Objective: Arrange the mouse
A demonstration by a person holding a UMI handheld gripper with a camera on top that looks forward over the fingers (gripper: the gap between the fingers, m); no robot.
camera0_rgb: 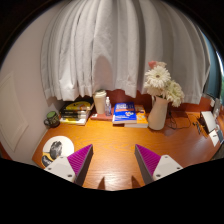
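A small dark mouse with some yellow on it lies on a round white pad on the wooden desk, just left of and beyond my left finger. My gripper is open and empty, held above the desk's near part. Its purple pads stand wide apart with bare wood between them.
A white vase with pale flowers stands at the back right. A blue book, a white box, a stack of books and a small dark pot line the back. A grey device sits far right. Curtains hang behind.
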